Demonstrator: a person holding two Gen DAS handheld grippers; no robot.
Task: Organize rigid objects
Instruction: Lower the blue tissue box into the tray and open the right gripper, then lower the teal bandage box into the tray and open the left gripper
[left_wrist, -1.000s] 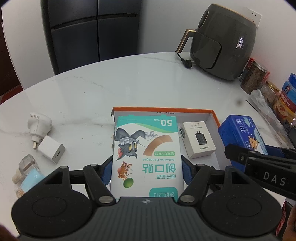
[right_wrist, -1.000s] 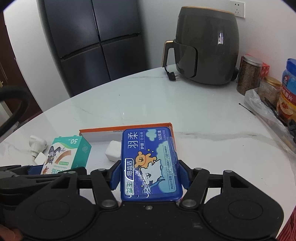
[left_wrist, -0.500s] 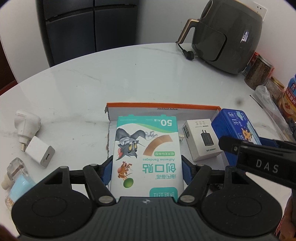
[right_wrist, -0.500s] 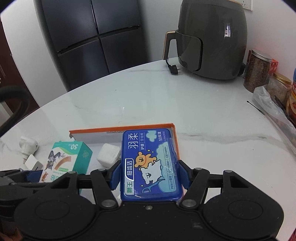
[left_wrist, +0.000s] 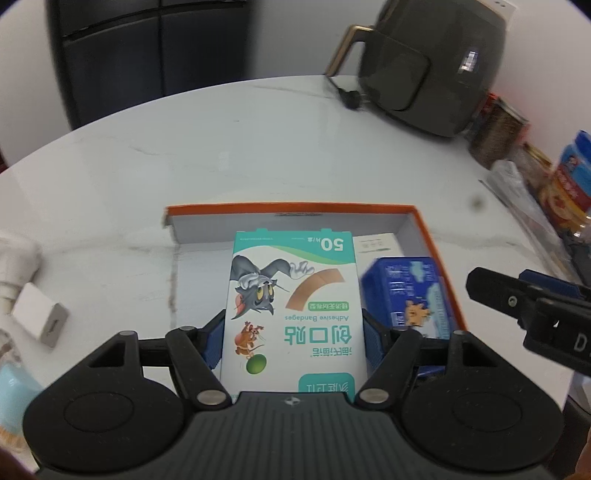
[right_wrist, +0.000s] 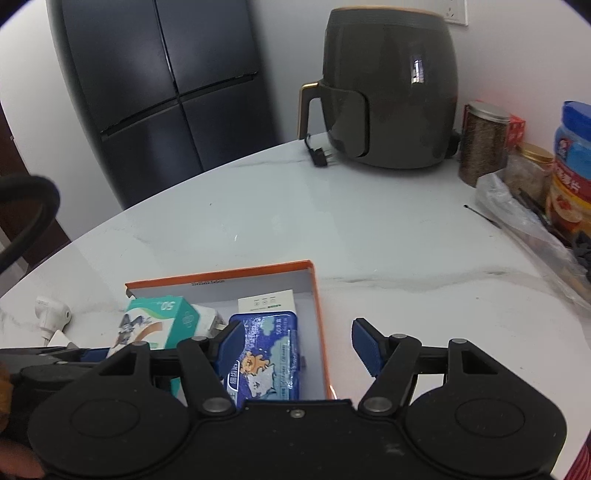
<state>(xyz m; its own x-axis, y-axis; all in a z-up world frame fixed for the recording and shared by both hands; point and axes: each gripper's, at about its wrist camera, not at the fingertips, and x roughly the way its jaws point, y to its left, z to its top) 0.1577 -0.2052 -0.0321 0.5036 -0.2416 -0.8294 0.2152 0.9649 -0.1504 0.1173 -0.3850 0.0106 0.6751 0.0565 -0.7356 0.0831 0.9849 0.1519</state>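
Observation:
My left gripper (left_wrist: 293, 332) is shut on a white-and-teal adhesive bandage box (left_wrist: 293, 306) and holds it over the orange-rimmed cardboard tray (left_wrist: 295, 208). My right gripper (right_wrist: 297, 347) is open and empty above the tray's right wall (right_wrist: 319, 325). A blue floss-pick box (right_wrist: 264, 354) lies in the tray below it; it also shows in the left wrist view (left_wrist: 410, 295). A white charger box (right_wrist: 266, 301) lies in the tray behind it. The bandage box (right_wrist: 155, 321) shows at the tray's left in the right wrist view.
A dark air fryer (right_wrist: 388, 99) stands at the back of the white marble table (right_wrist: 351, 221), its plug (right_wrist: 319, 155) lying loose. Jars and a plastic bag (right_wrist: 535, 206) crowd the right edge. White plug adapters (left_wrist: 33, 299) lie left of the tray.
My right gripper has opened and let go of the blue floss-pick box, which now lies in the tray. My left gripper has moved forward with the bandage box over the tray.

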